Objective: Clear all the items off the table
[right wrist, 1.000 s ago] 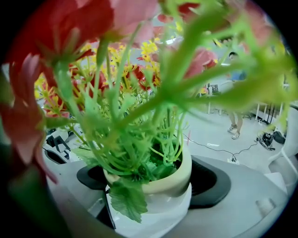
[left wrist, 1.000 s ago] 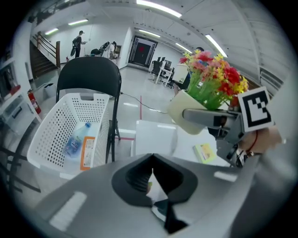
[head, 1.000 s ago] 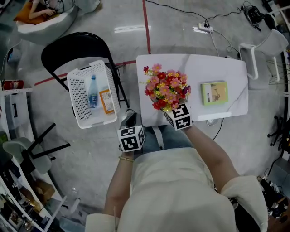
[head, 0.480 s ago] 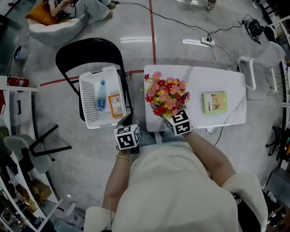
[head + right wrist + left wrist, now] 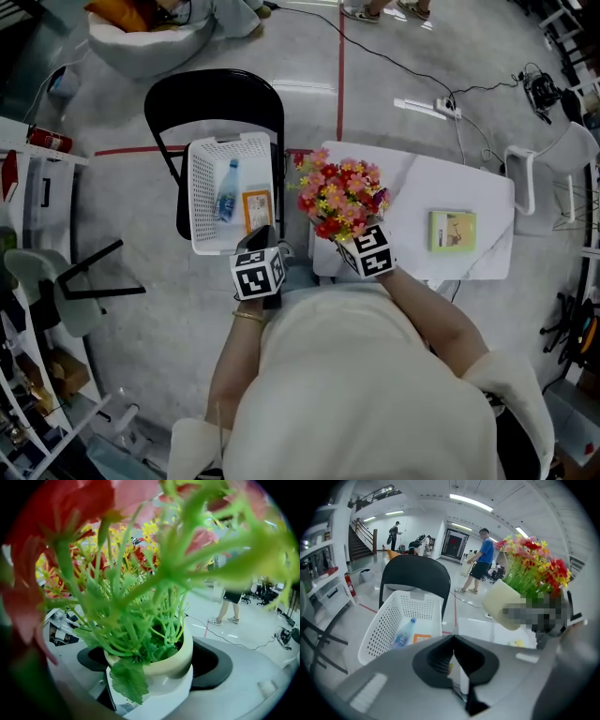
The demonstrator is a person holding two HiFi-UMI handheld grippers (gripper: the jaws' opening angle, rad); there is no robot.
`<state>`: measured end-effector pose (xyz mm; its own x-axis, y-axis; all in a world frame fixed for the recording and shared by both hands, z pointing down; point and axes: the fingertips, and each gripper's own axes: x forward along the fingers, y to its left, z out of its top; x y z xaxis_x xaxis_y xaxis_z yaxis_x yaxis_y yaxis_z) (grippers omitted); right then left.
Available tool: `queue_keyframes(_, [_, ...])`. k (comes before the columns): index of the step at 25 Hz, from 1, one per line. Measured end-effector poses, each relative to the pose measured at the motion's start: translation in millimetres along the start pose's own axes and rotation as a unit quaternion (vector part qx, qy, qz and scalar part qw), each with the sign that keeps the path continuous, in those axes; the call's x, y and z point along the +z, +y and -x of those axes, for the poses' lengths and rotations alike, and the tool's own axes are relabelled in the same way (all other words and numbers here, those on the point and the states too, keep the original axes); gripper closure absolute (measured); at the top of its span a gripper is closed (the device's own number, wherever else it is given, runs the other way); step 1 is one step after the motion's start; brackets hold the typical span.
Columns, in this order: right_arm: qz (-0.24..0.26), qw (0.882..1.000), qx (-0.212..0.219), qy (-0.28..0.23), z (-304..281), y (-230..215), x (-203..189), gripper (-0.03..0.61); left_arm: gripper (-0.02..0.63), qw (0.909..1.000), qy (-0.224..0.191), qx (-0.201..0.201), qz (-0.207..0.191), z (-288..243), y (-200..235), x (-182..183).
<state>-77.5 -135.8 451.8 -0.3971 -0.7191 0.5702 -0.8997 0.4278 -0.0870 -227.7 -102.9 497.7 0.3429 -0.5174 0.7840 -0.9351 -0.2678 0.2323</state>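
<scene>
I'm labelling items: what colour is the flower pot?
Cream; the pot shows best in the right gripper view.

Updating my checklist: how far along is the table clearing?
Done: the water bottle and orange packet lie in the white basket on the chair. In hand: the right hand-held gripper is clamped on the flower pot. Left: the green book on the table.

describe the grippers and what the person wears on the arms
Both the left gripper and right gripper have light grey bodies with black padded jaws, and each carries a cube of black-and-white square markers. The person wears a cream top with loose sleeves and a gold bangle on the left wrist.
</scene>
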Motion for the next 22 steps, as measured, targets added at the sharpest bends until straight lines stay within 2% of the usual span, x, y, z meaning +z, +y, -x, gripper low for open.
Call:
queue_keyframes(10, [0.018,0.999,0.047,0.013,-47,55,18,0.067,0.604,0.9989,0.000,0.026,0.039,14,56,-8])
queue_keyframes(22, [0.029,0.996,0.082,0.033,-101,111,24,0.067,0.604,0.9966,0.005,0.039,0.072,14,105,-17])
